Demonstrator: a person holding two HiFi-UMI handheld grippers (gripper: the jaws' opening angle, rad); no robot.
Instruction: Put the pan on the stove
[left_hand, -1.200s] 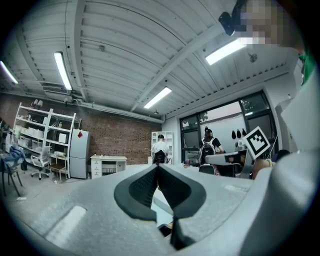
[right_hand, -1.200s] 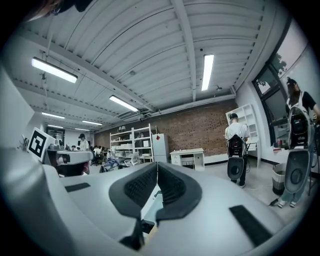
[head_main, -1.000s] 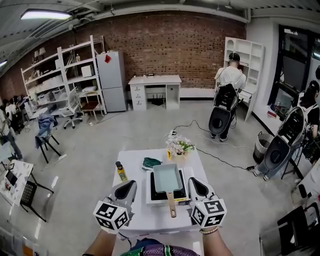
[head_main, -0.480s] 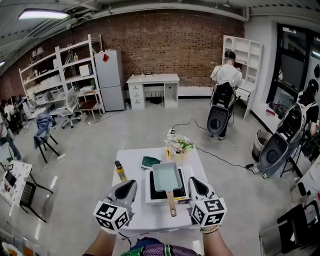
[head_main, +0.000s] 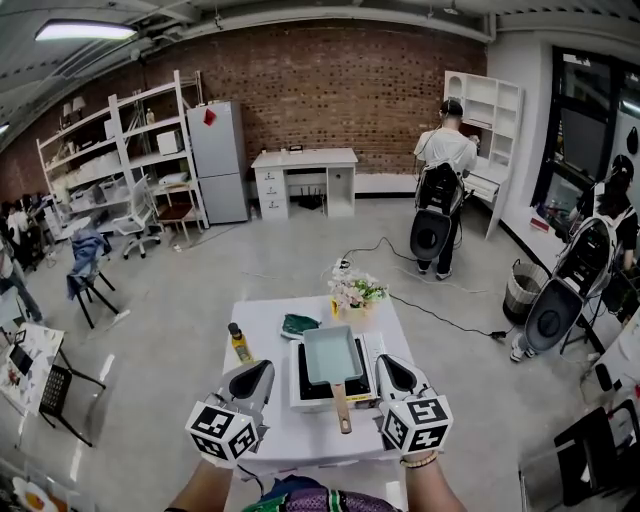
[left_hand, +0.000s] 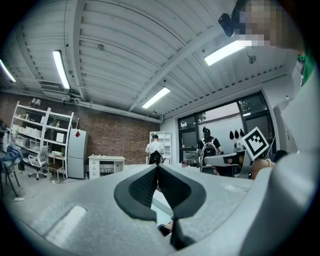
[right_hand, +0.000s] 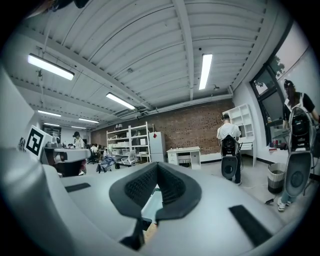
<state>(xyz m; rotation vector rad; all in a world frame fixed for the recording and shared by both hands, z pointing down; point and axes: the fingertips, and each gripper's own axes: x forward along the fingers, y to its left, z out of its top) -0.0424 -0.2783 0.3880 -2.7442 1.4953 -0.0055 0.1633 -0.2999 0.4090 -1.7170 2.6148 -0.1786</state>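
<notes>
A pale teal rectangular pan (head_main: 333, 355) with a wooden handle (head_main: 342, 408) rests on the white stove (head_main: 300, 399) with a black top, in the middle of the white table (head_main: 270, 440). The handle points toward me. My left gripper (head_main: 262, 370) hovers just left of the stove's near corner, jaws shut and empty. To the stove's right my right gripper (head_main: 383, 362) is shut too, with nothing in it. The left gripper view shows the pads pressed together (left_hand: 157, 167). In the right gripper view the jaws (right_hand: 156, 166) are likewise closed, with a strip of the pan (right_hand: 152, 200) beneath them.
A yellow oil bottle (head_main: 240, 343) stands at the table's left edge. A dark green cloth (head_main: 301, 324) and a pot of flowers (head_main: 357, 293) sit behind the stove. People with equipment stand far back right (head_main: 437, 190); shelves and a desk line the brick wall.
Both grippers and the pan stay put. The person at the back right has shifted slightly left.
</notes>
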